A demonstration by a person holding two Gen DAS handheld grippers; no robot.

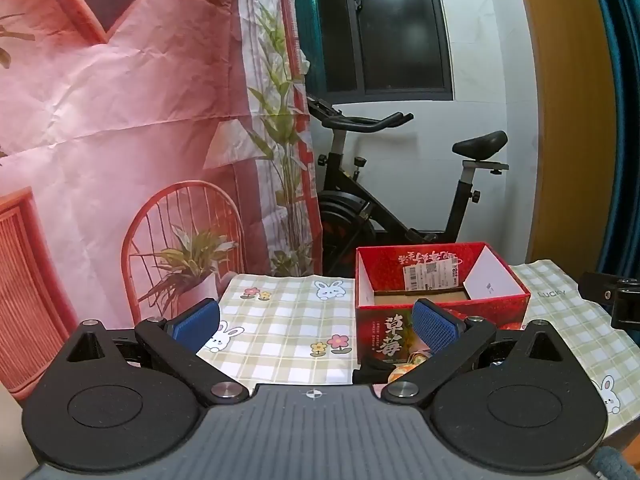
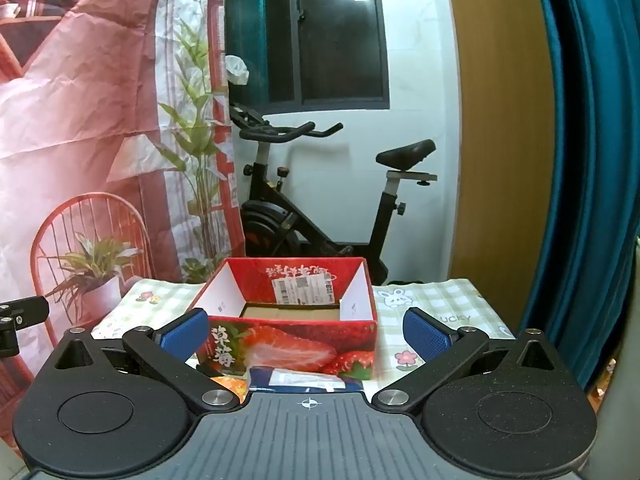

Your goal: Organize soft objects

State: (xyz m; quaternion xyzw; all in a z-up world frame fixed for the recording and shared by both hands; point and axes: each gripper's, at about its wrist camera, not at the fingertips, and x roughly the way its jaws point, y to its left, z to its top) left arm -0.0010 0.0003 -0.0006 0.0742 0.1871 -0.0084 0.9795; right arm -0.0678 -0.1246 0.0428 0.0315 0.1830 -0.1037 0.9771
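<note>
The left claw (image 1: 316, 326) is released, its two blue pads (image 1: 195, 324) spread wide with nothing between them but the checked cloth (image 1: 280, 316) that covers the bench. Ahead of it and off to its right-hand pad stands the red strawberry box (image 1: 440, 304), open at the top, a white label stuck on its inner back wall and bare cardboard at its bottom. Low against the box's near face, just behind the right-hand pad, peeks a small orange patterned soft thing (image 1: 402, 372); most of it is hidden by the claw's linkage, so what it is cannot be told.

The right claw (image 2: 308, 334) is released too, pads (image 2: 426, 336) at full spread and gripping nothing. The strawberry box (image 2: 288, 344) sits straight ahead, between the lines of its two pads but beyond them. Just below the box's near face, close under the claw's body, lies a dark blue packet with a white label (image 2: 304, 380), and to its left a scrap of orange patterned fabric (image 2: 228, 382) shows. The box itself holds no soft object that can be seen.

Behind the bench stand an exercise bike (image 2: 320, 200), a printed pink backdrop (image 1: 120, 120) and a teal curtain (image 2: 592, 160)
</note>
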